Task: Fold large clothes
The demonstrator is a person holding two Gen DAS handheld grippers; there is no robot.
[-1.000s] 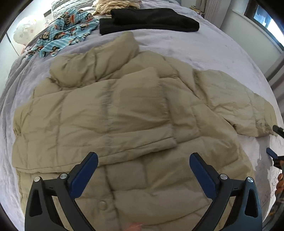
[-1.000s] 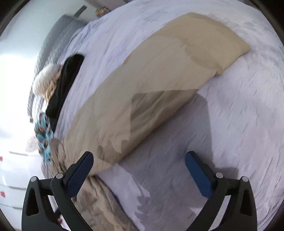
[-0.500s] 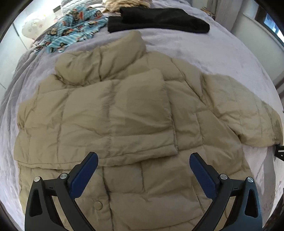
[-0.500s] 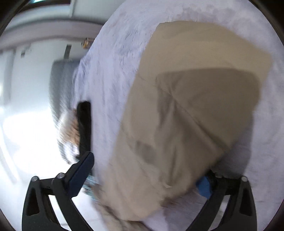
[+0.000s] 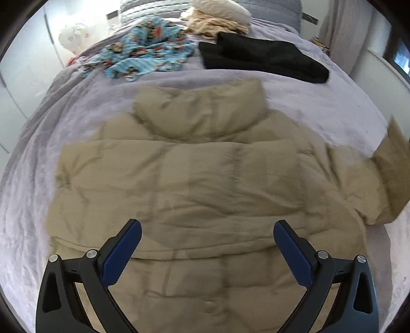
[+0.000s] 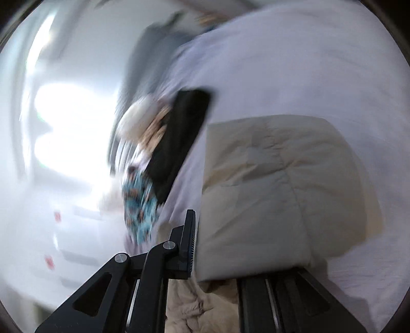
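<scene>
One sleeve (image 6: 282,194) is pinched in the just-closing right gripper (image 6: 217,246); carry it across the jacket (image 5: 205,184) toward the collar (image 5: 200,112), while the left gripper (image 5: 207,246) hovers wide open, empty.

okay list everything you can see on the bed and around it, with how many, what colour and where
jacket: one, tan, spread across the middle of the bed; its sleeve lifted in the right gripper
bedcover: one, lilac, under everything
black garment: one, folded, beyond the collar
printed garment: one, light blue, crumpled, far left
beige pile: one, cream, by the headboard
curtain: one, pale, far right
left gripper: one, black with blue pads, open above the jacket
right gripper: one, black, fingers just closed on the sleeve
</scene>
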